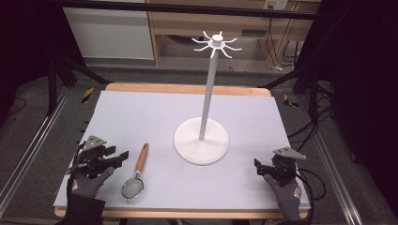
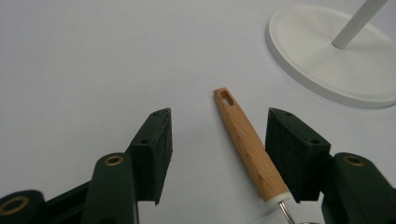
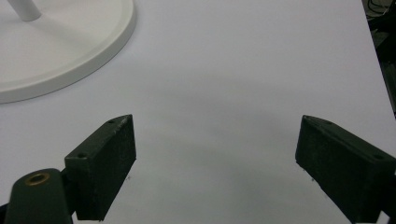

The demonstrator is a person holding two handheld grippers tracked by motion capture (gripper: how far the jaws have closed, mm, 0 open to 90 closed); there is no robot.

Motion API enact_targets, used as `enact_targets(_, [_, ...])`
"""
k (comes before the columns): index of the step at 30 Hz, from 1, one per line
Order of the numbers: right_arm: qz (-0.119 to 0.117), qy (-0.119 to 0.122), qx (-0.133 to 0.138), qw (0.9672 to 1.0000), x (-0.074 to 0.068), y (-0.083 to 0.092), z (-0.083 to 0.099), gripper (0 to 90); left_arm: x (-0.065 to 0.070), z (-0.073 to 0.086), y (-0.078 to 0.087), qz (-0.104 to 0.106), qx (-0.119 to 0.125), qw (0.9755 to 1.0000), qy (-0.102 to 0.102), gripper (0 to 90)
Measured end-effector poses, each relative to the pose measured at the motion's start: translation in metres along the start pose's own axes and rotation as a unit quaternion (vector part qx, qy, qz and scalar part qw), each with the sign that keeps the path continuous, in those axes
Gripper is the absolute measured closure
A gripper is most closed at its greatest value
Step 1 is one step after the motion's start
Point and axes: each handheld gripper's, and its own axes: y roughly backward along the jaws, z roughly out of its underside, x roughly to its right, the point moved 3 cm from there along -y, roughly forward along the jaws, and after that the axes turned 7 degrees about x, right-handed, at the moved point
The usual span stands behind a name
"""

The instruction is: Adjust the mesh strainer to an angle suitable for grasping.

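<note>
A small strainer lies on the grey mat, its wooden handle (image 1: 142, 159) pointing away from me and its round mesh head (image 1: 132, 189) near the front edge. My left gripper (image 1: 118, 153) sits just left of the handle, held by a gloved hand. In the left gripper view it is open (image 2: 219, 140), with the wooden handle (image 2: 247, 144) lying on the mat between the jaws, close to the right-hand one. My right gripper (image 1: 258, 167) rests at the front right of the mat. It is open (image 3: 215, 154), with bare mat between its jaws.
A white stand rises from a round base (image 1: 202, 140) at the mat's middle, its thin pole topped by a ring of hooks (image 1: 216, 43). The base edge (image 2: 336, 56) lies beyond the handle's tip, and it also appears as the base (image 3: 60, 46) at the right gripper view's top left.
</note>
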Motion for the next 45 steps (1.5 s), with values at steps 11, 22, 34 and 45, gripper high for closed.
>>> enact_targets(11, [-0.008, -0.002, 0.001, 1.0, -0.002, 0.0, 0.0, 12.6, 0.016, -0.005, -0.008, 0.009, -0.016, 0.9996, -0.023, 42.2])
enact_targets(22, [-0.01, 0.013, -0.005, 0.9999, -0.007, -0.002, 0.0, 12.7, 0.031, 0.004, -0.024, 0.015, -0.052, 0.9976, -0.042, 43.0])
enact_targets(34, [-0.015, 0.018, -0.013, 0.9996, -0.01, -0.004, 0.0, 12.7, 0.04, 0.017, -0.04, 0.012, -0.093, 0.9942, -0.053, 43.3])
enact_targets(45, [-0.016, 0.018, -0.021, 0.9995, -0.011, -0.006, 0.002, 12.8, 0.039, 0.025, -0.05, 0.003, -0.115, 0.9918, -0.055, 47.5])
